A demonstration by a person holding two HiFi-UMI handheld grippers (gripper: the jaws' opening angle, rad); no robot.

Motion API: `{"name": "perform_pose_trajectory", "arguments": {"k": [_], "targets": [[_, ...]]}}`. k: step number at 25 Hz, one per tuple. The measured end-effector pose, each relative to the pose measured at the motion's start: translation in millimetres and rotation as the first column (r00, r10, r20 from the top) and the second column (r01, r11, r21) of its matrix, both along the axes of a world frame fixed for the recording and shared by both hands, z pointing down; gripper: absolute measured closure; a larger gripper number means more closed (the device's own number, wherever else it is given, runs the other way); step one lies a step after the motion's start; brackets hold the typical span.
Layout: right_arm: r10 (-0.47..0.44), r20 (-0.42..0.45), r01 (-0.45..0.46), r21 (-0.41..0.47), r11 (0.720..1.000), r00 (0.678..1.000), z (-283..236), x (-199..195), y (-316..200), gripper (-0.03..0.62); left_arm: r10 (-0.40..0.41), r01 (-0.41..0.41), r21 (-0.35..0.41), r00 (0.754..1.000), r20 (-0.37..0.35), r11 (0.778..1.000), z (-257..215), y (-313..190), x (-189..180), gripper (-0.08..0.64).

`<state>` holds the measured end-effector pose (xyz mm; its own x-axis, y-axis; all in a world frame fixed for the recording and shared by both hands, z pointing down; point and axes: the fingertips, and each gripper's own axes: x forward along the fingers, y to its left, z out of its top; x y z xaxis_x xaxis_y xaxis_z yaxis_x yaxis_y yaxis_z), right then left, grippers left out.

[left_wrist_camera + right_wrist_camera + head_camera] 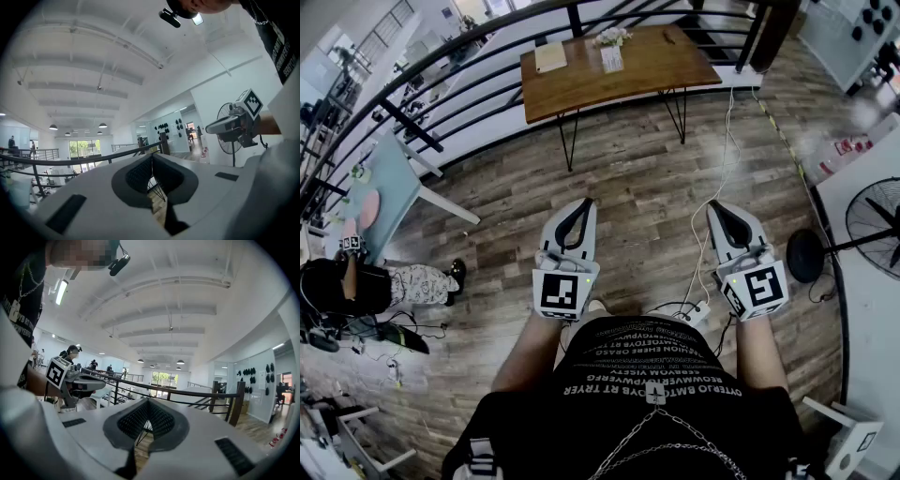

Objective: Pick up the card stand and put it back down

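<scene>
Head view, steeply down: stands on grey-brown wood-plank floor (656, 187) in black printed T-shirt (647, 366), holding grey plastic left claw (584, 202) and matching grey plastic right claw (713, 206) out level, side by side and apart. Faces rectangular brown wooden counter on thin black legs (675, 66), well ahead, alongside black metal railing (411, 125). Places small pale upright card stand (611, 59) near the counter's middle, just beside white flower bunch (612, 37) and near flat tan pad (550, 56), well apart from both claws. Left gripper view: tips pressed together on nothing, ribbed black pads (136, 176) meeting at the point. Right gripper view: likewise pressed together and empty, ribbed black pads (133, 420) closing to a point, railing beyond. Also in head view, at right edge: black pedestal fan (872, 225) on the floor
</scene>
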<state>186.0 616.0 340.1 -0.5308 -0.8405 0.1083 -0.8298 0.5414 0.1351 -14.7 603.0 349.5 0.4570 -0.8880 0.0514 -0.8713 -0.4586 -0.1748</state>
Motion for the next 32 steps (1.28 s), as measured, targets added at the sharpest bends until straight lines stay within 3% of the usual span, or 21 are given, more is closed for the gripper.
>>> {"name": "perform_pose_trajectory", "arguments": {"k": [7,18,22,32], "targets": [[-0.075,-0.011,0.075,0.003,0.997,0.997,2.9,14.3,5.0,0.578,-0.031,0.031,-0.010,1.000,0.004,0.999,2.0,11.4,31.2,0.532],[-0.111,0.054,0.114,-0.057,0.992,0.992,42.0,8.8,14.8,0.577,-0.100,0.101,-0.067,0.995,0.029,0.993,30.8,23.7,18.7,0.532],[-0.104,0.074,0.109,-0.066,0.992,0.992,48.0,8.6,0.5,0.577,-0.087,0.090,-0.084,0.995,0.038,0.992,38.3,12.1,16.3,0.532],[-0.104,0.028,0.107,-0.118,0.987,0.994,61.6,-6.7,-58.6,0.577,-0.060,0.061,-0.105,0.998,0.015,0.993,48.4,-57.1,7.3,0.531]]}}
